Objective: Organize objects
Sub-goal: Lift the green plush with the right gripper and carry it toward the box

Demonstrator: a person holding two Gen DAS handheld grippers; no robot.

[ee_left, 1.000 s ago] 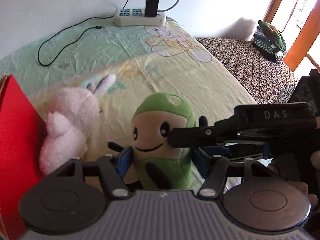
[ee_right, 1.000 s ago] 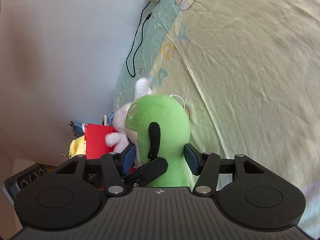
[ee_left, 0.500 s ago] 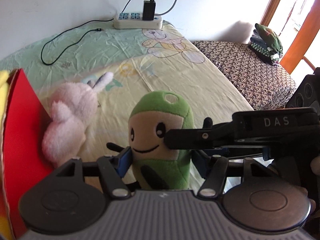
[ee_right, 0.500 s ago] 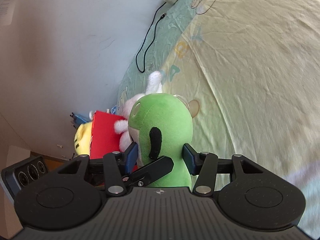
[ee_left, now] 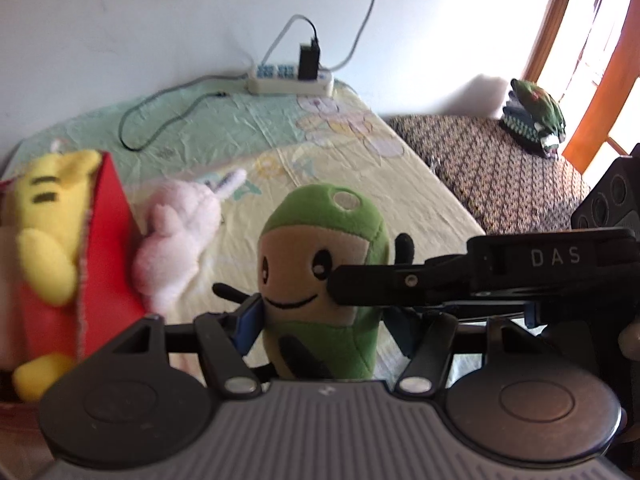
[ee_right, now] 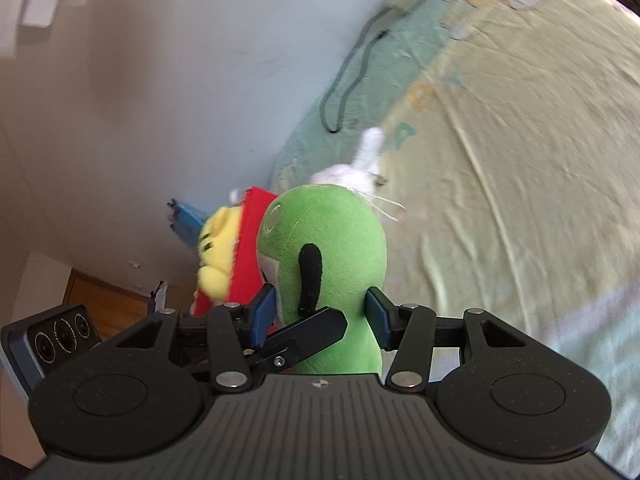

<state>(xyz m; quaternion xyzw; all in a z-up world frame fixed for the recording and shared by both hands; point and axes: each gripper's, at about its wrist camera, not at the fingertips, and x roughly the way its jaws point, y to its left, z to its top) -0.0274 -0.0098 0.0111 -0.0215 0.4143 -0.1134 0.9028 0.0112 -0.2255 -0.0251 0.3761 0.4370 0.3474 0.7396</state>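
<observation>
Bed with pale cartoon-print sheet (ee_left: 328, 200) behind. Upright green-and-tan plush doll (ee_left: 324, 276) clamped in left tongs (ee_left: 324, 320) and between right tongs (ee_right: 320, 314), whose pads meet its sides. Red open-topped box (ee_left: 108, 256) lies to doll's left, nearer left tongs.

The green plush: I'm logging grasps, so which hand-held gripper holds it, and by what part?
Both. The left hand-held gripper clamps the green plush at its lower body; the right hand-held gripper flanks the body from the side, contact looks likely.
</observation>
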